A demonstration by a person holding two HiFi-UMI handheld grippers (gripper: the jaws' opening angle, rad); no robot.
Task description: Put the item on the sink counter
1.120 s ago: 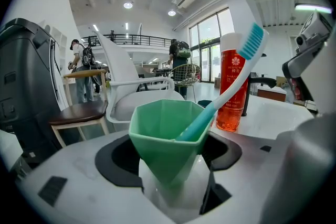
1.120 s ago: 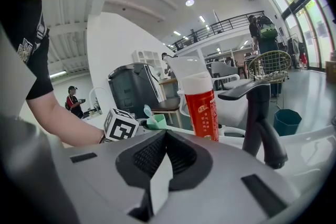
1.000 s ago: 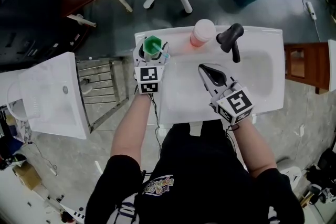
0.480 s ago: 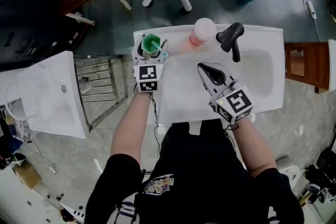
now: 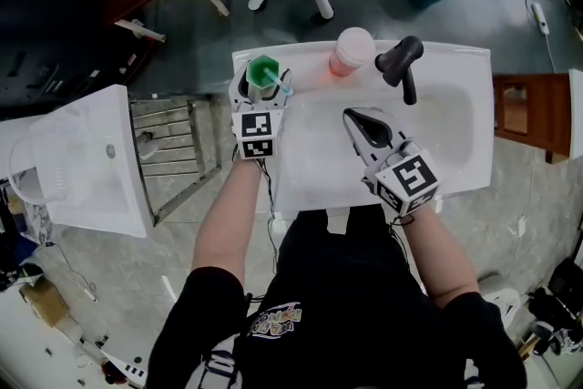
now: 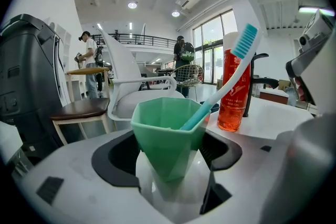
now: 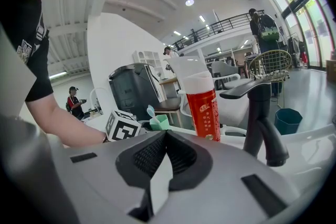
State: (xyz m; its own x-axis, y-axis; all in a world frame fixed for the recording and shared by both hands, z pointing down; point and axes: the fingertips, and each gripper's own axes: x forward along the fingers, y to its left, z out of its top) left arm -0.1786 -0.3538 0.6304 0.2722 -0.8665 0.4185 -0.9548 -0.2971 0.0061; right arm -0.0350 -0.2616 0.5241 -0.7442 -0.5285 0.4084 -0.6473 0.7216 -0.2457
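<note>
- The green cup (image 6: 167,134), with a blue toothbrush (image 6: 220,86) leaning inside, sits upright at the upper-left corner of the sink surface (image 5: 455,68), apparently so it can be set down steadily;
- left claw (image 5: 261,88) spread to cup width, clasping its sides;
- right claw (image 5: 364,125) pinched together, empty, idle over the basin

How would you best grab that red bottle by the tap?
Grip the bottle round its straight red body, below the white cap, coming in level from the person's side. It stands upright, so its sides suit the jaws; the tap stands close on its right, so a sideways approach looks cramped. The right gripper, shut and empty, is nearest.
</note>
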